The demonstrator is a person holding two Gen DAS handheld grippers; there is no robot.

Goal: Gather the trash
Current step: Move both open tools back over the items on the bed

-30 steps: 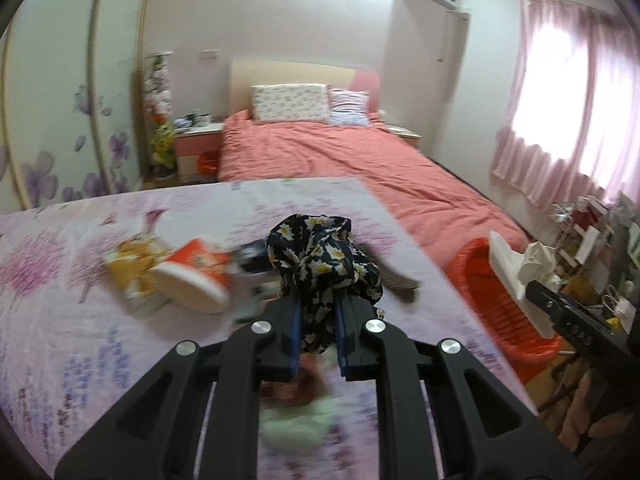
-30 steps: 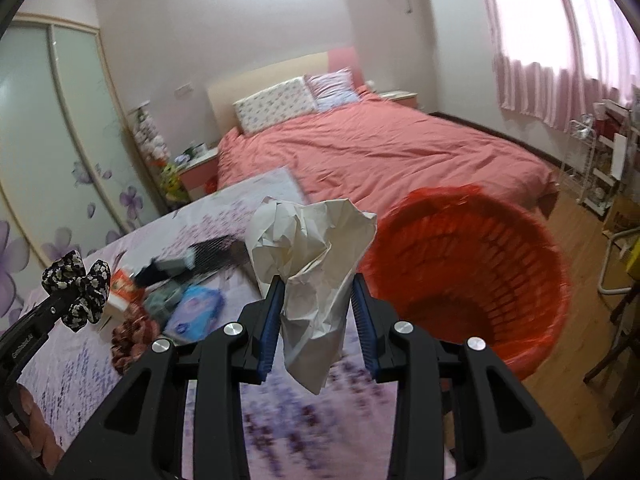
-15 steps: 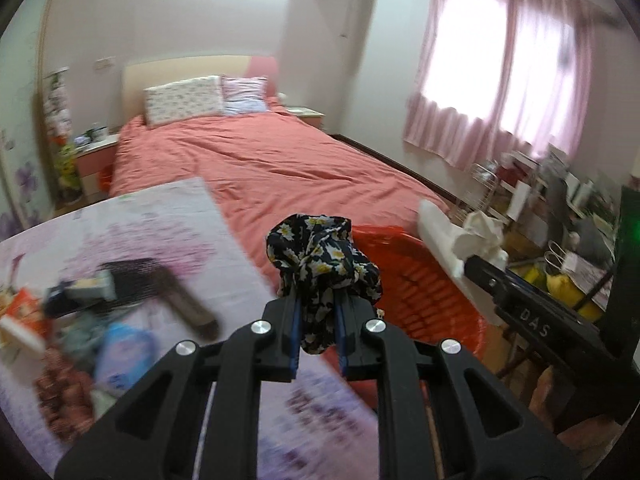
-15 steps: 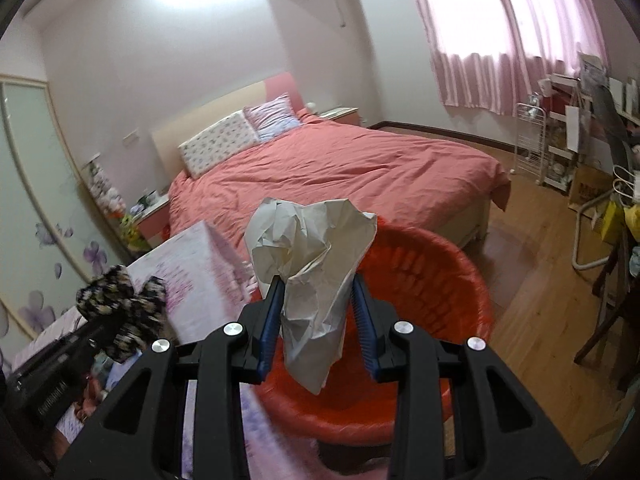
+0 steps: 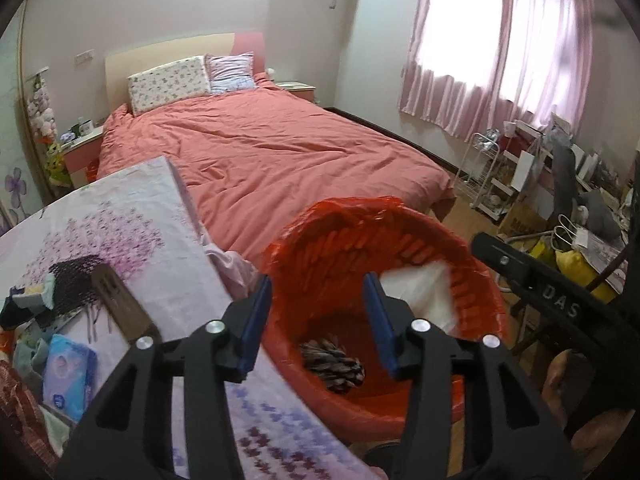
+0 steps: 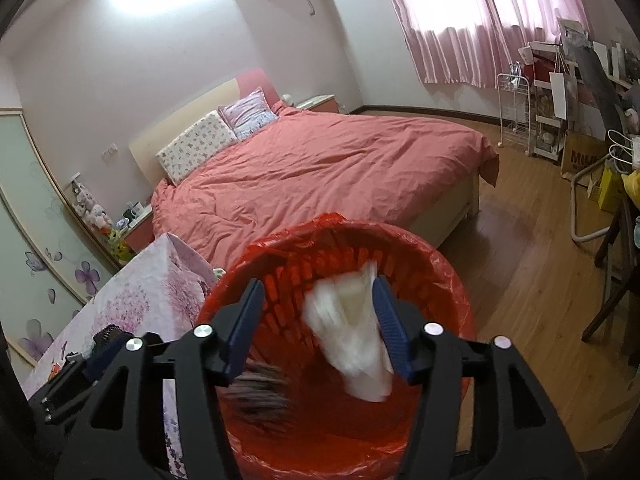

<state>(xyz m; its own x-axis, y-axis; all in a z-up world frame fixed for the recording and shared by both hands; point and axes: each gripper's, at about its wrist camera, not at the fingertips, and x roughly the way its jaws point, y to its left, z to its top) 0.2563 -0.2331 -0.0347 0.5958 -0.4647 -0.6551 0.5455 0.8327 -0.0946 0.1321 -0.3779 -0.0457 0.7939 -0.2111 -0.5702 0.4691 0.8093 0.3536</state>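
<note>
Paper wad (image 6: 352,336) btwn parted right gripper (image 6: 320,328) jaws, over bin (image 6: 448,280).

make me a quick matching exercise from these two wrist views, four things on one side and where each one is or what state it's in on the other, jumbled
Things
1. crumpled white paper
2. dark flower-print cloth
3. light blue tissue pack
4. left gripper

Places or states
A. lying on the purple-flowered tabletop
B. jaws apart, just opened, nothing between them
C. blurred, between the right gripper's parted pads over the red plastic basket
D. at the bottom of the red basket

Pairs: 1-C, 2-D, 3-A, 4-B
</note>
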